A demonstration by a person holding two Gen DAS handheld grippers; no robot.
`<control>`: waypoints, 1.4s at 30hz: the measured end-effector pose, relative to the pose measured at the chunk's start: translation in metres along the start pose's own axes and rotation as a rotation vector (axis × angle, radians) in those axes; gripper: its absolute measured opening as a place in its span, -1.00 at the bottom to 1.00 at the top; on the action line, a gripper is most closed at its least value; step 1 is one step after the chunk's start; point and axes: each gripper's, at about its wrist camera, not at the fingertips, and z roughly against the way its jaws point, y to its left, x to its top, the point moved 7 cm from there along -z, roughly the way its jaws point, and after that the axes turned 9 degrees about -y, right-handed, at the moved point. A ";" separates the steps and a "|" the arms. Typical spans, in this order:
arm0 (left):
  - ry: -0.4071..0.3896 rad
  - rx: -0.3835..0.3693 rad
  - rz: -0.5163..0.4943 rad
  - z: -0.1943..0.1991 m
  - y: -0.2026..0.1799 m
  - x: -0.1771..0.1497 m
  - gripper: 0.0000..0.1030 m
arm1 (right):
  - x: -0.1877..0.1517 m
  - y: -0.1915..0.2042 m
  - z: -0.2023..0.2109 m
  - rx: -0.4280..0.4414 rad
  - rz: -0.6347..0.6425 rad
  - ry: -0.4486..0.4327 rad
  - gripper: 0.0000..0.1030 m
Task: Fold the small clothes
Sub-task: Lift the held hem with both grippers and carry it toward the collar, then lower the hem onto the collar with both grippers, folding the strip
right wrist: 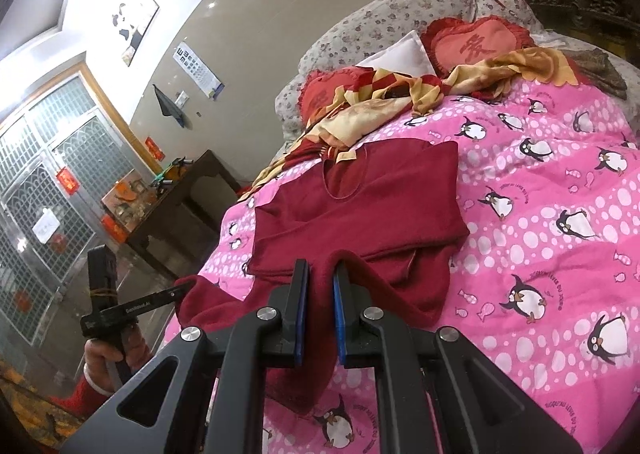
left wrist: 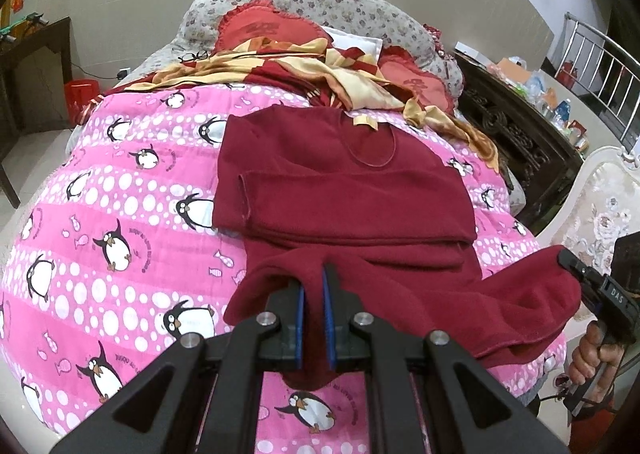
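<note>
The dark red fleece top [left wrist: 344, 182] lies on the bed, on the pink quilt with penguins [left wrist: 132, 190]. Its sleeves look already folded across the body, so the sides seem done. The bottom edge is lifted off the quilt at both near corners. I think the step left is to bring that bottom edge up toward the round neck hole and lay it flat.

The left hand-held gripper [left wrist: 313, 274] is pinched tight on one bottom corner of the top. The right hand-held gripper [right wrist: 321, 274] is pinched tight on the other bottom corner.

Counting: one red top, two hand-held grippers, one pink quilt. Behind the top there are two red heart-shaped cushions [right wrist: 476, 42] and one crumpled yellow and red checked cloth [left wrist: 304, 66]. I see no other small clothes waiting.
</note>
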 end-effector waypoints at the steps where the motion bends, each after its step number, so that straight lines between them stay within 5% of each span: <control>1: -0.002 0.001 -0.002 -0.001 0.000 0.001 -0.84 | 0.001 -0.001 -0.001 -0.002 -0.001 0.000 -0.48; 42: -0.042 0.083 -0.046 -0.048 0.007 0.049 -0.84 | 0.037 -0.020 -0.062 -0.096 0.011 0.019 -0.48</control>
